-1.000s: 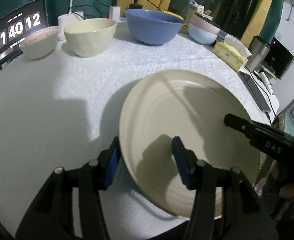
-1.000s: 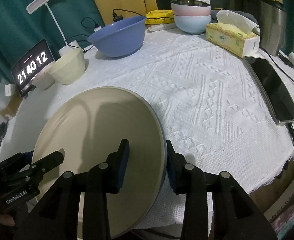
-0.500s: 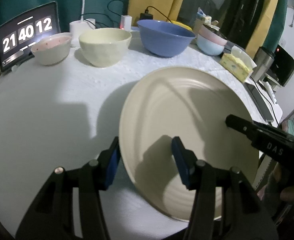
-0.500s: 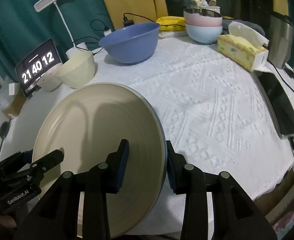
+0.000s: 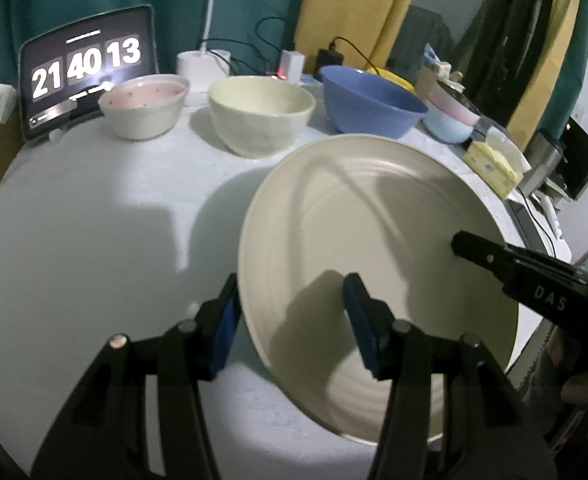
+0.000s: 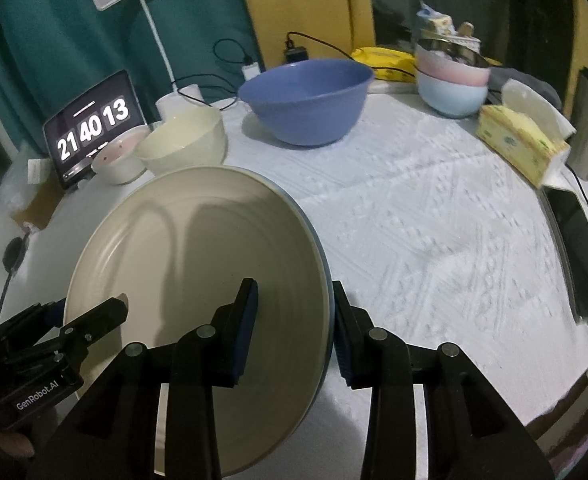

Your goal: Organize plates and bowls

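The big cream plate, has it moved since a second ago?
Yes. The plate has travelled toward the back row; its rim now nearly reaches the cream bowl, with less tablecloth between.

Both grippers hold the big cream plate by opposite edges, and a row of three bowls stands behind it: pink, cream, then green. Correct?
Not quite. The third bowl is blue, not green, as the right wrist view shows. The rest holds: left gripper and right gripper grip the plate by opposite edges.

Right gripper [image 6: 294, 320] clamped on plate [image 6: 182, 264] rim, plate tilted above tablecloth [image 6: 434, 240]. Left gripper [image 6: 94, 312] gripping opposite rim. Blue bowl [image 6: 306, 100] beyond.
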Motion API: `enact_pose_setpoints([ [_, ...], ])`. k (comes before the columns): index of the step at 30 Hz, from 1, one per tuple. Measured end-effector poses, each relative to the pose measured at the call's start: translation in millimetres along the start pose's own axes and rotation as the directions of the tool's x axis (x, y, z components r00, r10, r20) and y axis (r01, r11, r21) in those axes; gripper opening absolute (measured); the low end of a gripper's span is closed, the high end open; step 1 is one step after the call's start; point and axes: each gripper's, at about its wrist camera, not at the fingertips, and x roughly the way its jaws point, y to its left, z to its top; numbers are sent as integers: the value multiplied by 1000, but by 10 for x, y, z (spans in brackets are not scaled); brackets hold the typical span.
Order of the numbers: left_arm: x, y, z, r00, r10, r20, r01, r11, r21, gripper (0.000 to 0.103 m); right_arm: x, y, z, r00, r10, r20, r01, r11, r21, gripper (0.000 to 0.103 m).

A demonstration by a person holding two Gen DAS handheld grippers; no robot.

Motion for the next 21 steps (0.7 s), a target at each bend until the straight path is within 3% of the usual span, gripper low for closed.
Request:
enact_pose_setpoints([
  [21,-65,838,108,997,77,29,-72,988,-133,52,435,815,365,997,65,-41,-71,987,-143,38],
])
